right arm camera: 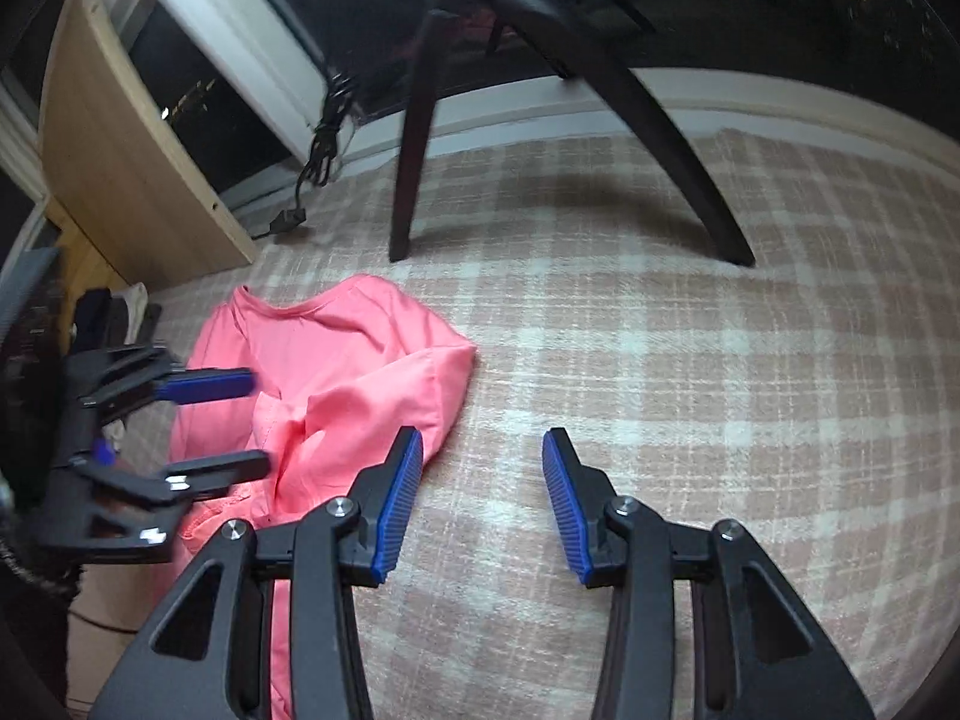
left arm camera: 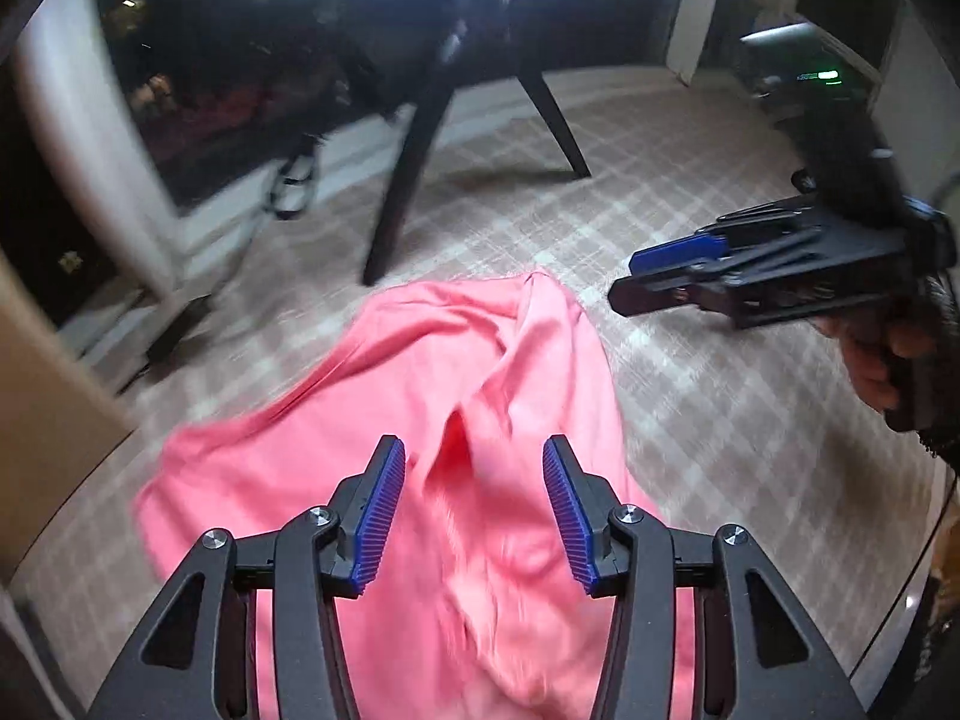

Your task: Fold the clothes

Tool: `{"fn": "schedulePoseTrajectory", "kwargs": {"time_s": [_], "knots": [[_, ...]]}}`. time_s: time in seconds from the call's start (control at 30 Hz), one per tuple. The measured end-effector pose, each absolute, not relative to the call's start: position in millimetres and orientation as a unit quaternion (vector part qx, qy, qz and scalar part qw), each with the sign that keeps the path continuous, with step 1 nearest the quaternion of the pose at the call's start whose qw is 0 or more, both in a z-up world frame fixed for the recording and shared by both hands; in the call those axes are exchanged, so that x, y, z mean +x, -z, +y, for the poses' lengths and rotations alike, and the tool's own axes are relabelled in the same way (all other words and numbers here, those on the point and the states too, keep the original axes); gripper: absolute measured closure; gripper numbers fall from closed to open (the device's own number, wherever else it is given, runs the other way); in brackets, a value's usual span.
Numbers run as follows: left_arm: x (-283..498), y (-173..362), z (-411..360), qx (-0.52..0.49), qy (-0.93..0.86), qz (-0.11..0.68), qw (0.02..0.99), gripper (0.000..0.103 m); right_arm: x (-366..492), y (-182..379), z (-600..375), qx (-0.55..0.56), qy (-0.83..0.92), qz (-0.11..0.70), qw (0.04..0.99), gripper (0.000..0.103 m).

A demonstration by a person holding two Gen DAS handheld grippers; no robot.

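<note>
No readable writing anywhere. Left gripper (left arm camera: 474,504) released, jaws spread, poised over crumpled pink garment (left arm camera: 420,420) on checked rug (right arm camera: 660,360). Right gripper (right arm camera: 483,492) likewise released, further right, over bare rug.

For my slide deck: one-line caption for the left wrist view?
Open left gripper above a crumpled pink cotton shirt on the plaid carpet, right gripper alongside.

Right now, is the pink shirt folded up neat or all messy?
Messy. The pink shirt lies crumpled on the checked rug, with bunched ridges and uneven edges. Neither open gripper holds it.
</note>
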State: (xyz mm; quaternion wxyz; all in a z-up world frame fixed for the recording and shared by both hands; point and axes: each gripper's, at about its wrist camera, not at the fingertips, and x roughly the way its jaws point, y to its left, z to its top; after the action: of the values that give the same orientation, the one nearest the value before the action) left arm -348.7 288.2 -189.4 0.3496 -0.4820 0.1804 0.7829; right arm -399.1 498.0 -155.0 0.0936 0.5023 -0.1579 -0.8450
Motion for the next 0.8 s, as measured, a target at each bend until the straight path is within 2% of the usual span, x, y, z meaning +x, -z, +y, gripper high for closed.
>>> {"fn": "schedulePoseTrajectory", "kwargs": {"time_s": [0.17, 0.23, 0.27, 0.3, 0.33, 0.6, 0.8], "knots": [[-364, 207, 315, -0.498, -0.754, 0.208, 0.373, 0.057, -397, 162, 506, 0.504, 0.844, -0.157, 0.095, 0.062], [-367, 209, 322, -0.499, -0.746, 0.211, 0.388, 0.06, -398, 166, 507, 0.505, 0.841, -0.166, 0.097, 0.062], [-367, 211, 325, -0.501, -0.741, 0.215, 0.392, 0.072, -398, 167, 507, 0.504, 0.841, -0.172, 0.098, 0.062], [-367, 212, 328, -0.502, -0.738, 0.221, 0.393, 0.097, -399, 167, 508, 0.502, 0.841, -0.175, 0.1, 0.062], [-366, 212, 328, -0.503, -0.736, 0.225, 0.394, 0.101, -400, 167, 507, 0.5, 0.842, -0.175, 0.1, 0.062], [-375, 176, 294, -0.483, -0.771, 0.168, 0.379, 0.1, -401, 159, 499, 0.487, 0.848, -0.172, 0.119, 0.062], [-397, 189, 254, -0.511, -0.789, 0.138, 0.312, 0.099, -407, 157, 480, 0.48, 0.852, -0.155, 0.137, 0.062]]}}
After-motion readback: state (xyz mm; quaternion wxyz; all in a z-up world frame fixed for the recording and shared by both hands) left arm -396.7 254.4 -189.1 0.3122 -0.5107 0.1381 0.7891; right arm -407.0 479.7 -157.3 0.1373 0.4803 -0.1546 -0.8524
